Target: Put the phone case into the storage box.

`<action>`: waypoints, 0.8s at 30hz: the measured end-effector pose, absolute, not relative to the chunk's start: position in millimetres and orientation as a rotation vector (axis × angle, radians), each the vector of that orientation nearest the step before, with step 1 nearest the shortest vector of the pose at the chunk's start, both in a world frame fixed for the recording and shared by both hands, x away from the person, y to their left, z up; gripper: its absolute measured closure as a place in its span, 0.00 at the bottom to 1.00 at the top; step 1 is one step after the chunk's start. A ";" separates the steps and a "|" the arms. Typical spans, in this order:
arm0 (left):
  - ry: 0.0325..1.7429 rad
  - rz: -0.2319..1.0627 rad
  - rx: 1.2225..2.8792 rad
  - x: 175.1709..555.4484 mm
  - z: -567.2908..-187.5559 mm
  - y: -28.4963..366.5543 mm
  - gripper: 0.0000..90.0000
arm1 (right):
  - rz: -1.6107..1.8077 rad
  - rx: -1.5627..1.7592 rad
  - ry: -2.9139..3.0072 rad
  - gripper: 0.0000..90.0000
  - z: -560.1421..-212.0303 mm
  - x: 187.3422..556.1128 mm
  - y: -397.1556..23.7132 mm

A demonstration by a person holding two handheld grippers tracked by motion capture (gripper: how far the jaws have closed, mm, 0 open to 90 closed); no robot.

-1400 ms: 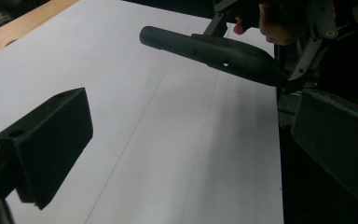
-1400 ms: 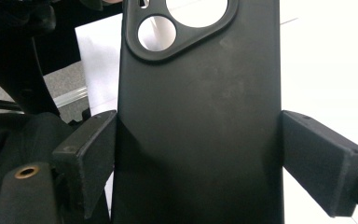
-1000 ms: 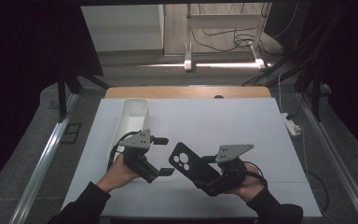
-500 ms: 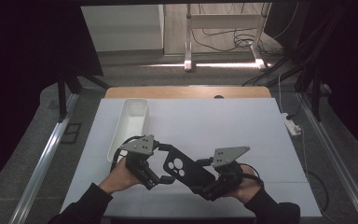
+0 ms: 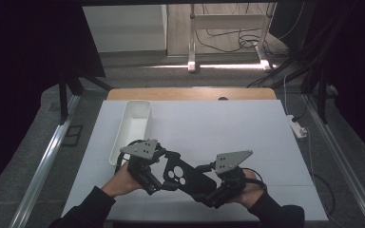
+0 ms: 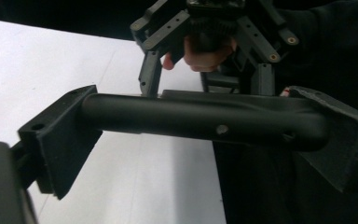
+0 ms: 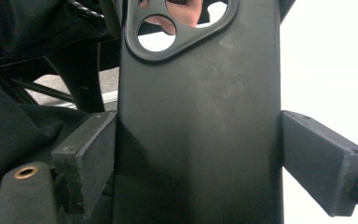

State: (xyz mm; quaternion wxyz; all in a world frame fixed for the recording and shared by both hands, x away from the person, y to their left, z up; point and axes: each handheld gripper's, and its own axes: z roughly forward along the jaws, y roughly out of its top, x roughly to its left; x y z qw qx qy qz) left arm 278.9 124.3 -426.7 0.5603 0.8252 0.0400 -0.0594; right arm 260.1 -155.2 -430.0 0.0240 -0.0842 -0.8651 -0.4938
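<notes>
A black phone case [image 5: 186, 176] with round camera cutouts hangs just above the white table [image 5: 218, 128], near its front edge, held between both grippers. My left gripper [image 5: 164, 175] takes the cutout end. In the left gripper view the case's rim [image 6: 200, 119] spans from one pad to the other [image 6: 200, 128], and these jaws have just been closing onto it. My right gripper [image 5: 210, 192] clamps the other end; in the right gripper view both pads [image 7: 198, 154] press the case's long sides [image 7: 196, 116].
A long white bin [image 5: 138, 102] stands on the left of the table, just beyond my left hand. A white power strip [image 5: 297, 127] lies off the table's right edge. The person's other hand and the right gripper [image 6: 205, 46] show beyond the case.
The case and both grippers have drifted slightly toward the table's near edge. The case now lies more level between them.
</notes>
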 end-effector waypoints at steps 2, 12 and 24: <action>0.081 -0.153 1.938 277.9 -426.8 123.7 0.10 | -1.533 -0.245 -2.666 0.16 -429.6 259.4 -155.3; 0.083 -0.188 1.960 277.4 -424.3 123.6 0.15 | -1.501 -0.207 -2.687 0.16 -432.1 258.3 -155.0; 0.105 -0.164 1.981 274.3 -420.2 122.7 0.17 | -1.504 -0.170 -2.738 0.14 -432.9 257.1 -152.3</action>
